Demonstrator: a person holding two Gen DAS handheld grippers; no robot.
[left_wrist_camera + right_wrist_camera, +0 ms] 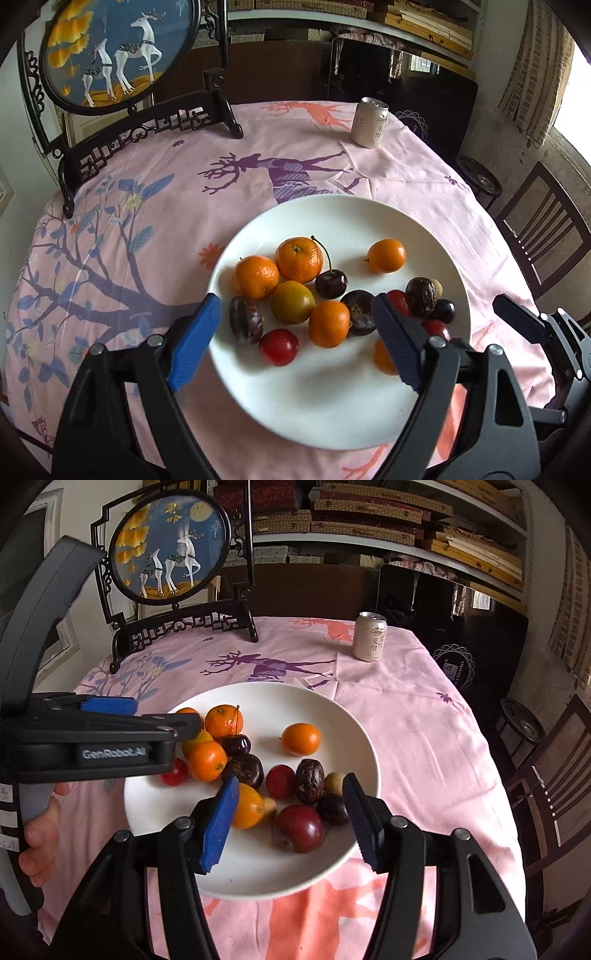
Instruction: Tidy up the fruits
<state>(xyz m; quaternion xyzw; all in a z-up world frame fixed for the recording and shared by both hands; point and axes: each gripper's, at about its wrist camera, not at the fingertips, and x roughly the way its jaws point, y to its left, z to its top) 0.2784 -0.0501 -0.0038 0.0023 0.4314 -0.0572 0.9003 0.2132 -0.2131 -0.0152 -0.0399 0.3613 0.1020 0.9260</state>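
In the centre of both views, on a pink tablecloth printed with deer and branches, sits a white plate heaped with small fruit. Toward its left side lie several mandarins, glossy and orange, one of them greenish. A dark cherry with a long curved stem rests against them. A lone kumquat lies apart at the plate's right. Wrinkled brown passion fruits, red cherry tomatoes and a dark red plum fill the lower part.

The left gripper hovers over the plate's lower left edge, its blue-padded fingers spread wide and holding nothing; the fruit shows in the gap between them. The right gripper hangs over the plate's lower right, its jaws likewise wide apart and empty, with the plum and an orange fruit lying between the pads. Whether either touches fruit cannot be told.

At the upper right of the table stands a drinks can; at the upper left, a framed deer screen.
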